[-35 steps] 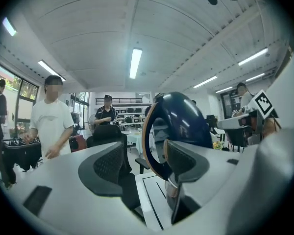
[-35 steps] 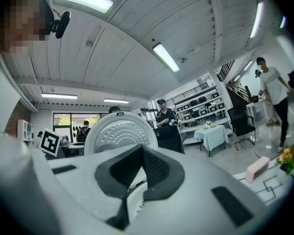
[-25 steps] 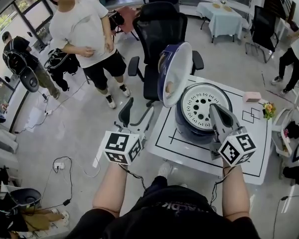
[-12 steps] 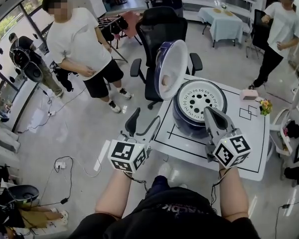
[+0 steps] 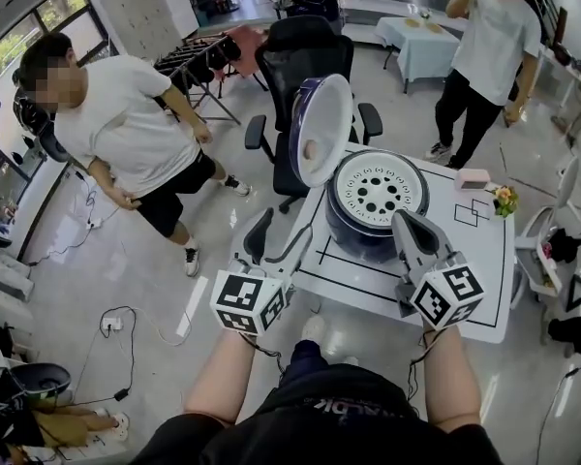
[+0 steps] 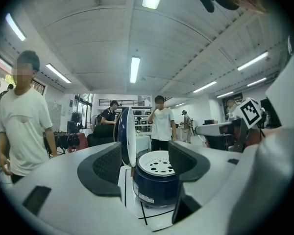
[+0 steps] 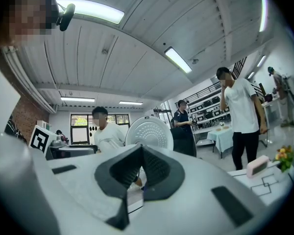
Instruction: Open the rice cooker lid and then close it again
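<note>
The dark blue rice cooker (image 5: 366, 223) stands on the white table (image 5: 465, 260). Its lid (image 5: 320, 129) is open and upright at its left, and the white perforated inner plate (image 5: 378, 187) is bared. My left gripper (image 5: 276, 240) hovers off the table's left edge, open and empty. In the left gripper view the cooker (image 6: 154, 182) and lid (image 6: 127, 136) show some way beyond the spread jaws of that gripper (image 6: 144, 163). My right gripper (image 5: 405, 223) is shut at the cooker's near side, holding nothing. In the right gripper view its pads (image 7: 159, 168) meet, and the lid (image 7: 149, 133) rises behind them.
A pink box (image 5: 472, 178) and small flowers (image 5: 504, 199) sit at the table's far right. A black office chair (image 5: 305, 56) stands behind the cooker. One person (image 5: 126, 134) stands at the left, another (image 5: 484, 46) at the far right. Cables lie on the floor (image 5: 126, 327).
Both grippers have drawn back a little from the cooker; the right one no longer reaches over its inner plate. The lid stays open. The bystanders have shifted.
</note>
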The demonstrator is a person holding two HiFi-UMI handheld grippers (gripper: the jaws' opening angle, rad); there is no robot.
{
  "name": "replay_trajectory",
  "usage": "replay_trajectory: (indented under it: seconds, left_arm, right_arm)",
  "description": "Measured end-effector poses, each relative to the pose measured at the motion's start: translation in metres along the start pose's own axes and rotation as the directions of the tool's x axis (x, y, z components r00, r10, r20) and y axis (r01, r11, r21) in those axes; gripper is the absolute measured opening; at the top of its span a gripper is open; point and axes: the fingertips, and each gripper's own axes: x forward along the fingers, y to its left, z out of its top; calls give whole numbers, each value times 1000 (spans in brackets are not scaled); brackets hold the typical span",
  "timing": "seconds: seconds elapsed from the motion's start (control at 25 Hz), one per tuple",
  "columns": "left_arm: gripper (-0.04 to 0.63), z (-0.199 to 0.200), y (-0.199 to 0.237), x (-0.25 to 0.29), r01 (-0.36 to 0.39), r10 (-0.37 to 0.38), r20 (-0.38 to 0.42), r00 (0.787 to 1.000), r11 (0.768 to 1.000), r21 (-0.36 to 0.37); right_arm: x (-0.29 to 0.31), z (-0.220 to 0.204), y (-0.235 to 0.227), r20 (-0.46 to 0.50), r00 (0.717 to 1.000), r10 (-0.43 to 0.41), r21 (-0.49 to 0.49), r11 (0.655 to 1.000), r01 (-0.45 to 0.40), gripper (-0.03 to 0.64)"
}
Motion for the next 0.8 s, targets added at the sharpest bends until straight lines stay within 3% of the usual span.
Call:
replay_trajectory:
  seconds: [0.8]
  left_arm:
    - [290,13,52,30,-60,60,12,998,998,-10]
  right_arm:
    - [26,-2,-21,-7,999,-40,28,999,41,2]
